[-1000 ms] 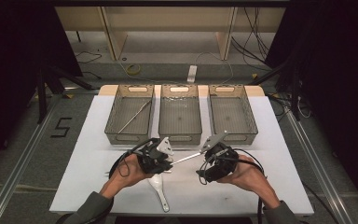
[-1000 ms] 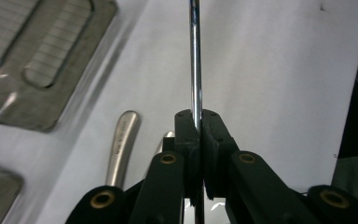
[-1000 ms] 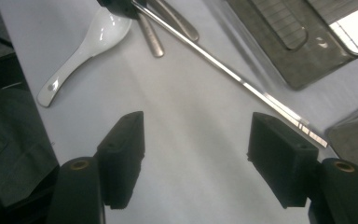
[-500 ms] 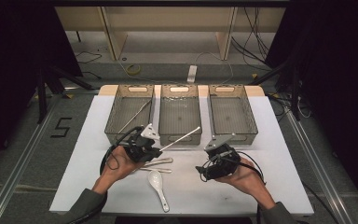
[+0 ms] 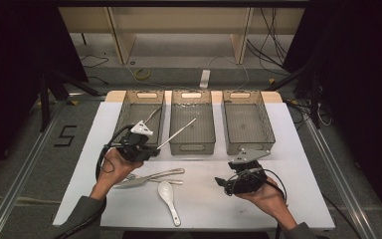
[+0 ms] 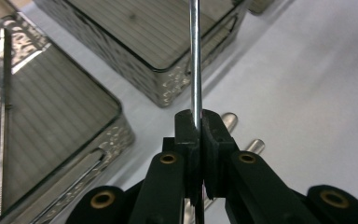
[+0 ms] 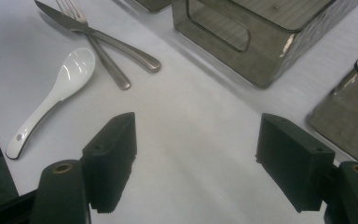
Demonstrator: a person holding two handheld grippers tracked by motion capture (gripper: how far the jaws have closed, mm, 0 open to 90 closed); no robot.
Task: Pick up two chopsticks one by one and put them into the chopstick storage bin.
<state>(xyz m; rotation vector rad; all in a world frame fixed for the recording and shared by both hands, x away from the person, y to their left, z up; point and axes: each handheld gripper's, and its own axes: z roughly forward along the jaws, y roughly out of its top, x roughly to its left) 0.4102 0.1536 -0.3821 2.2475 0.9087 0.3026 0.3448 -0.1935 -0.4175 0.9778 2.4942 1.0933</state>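
Risk first: thin polished steel rod, likely a chopstick (image 5: 177, 134), is pinched near one end only, so most of its length sticks out unsupported toward the smoky translucent plastic bins; a slick round shaft in a narrow pinch could swivel or slide out, and its free tip, which sits over the middle bin (image 5: 193, 126), could clip that bin's rim if swung carelessly toward the left bin (image 5: 140, 115), where a similar thin metal stick (image 6: 2, 121) already lies. Left claw (image 6: 199, 122) is clamped tight on the rod, pads together with the shaft between them, held above the white bench (image 5: 298, 149) just in front of the left bin. Right claw (image 7: 196, 161) is wide apart, jaws just been opening, nothing between them, hanging low over bare bench; dropping further it could scrape the surface. Steel table knife (image 7: 98, 35), steel fork (image 7: 95, 49) and white ceramic soup spoon (image 7: 51, 100) lie loose on the bench between the hands, knife and fork crossed, so grabbing one may drag the other.
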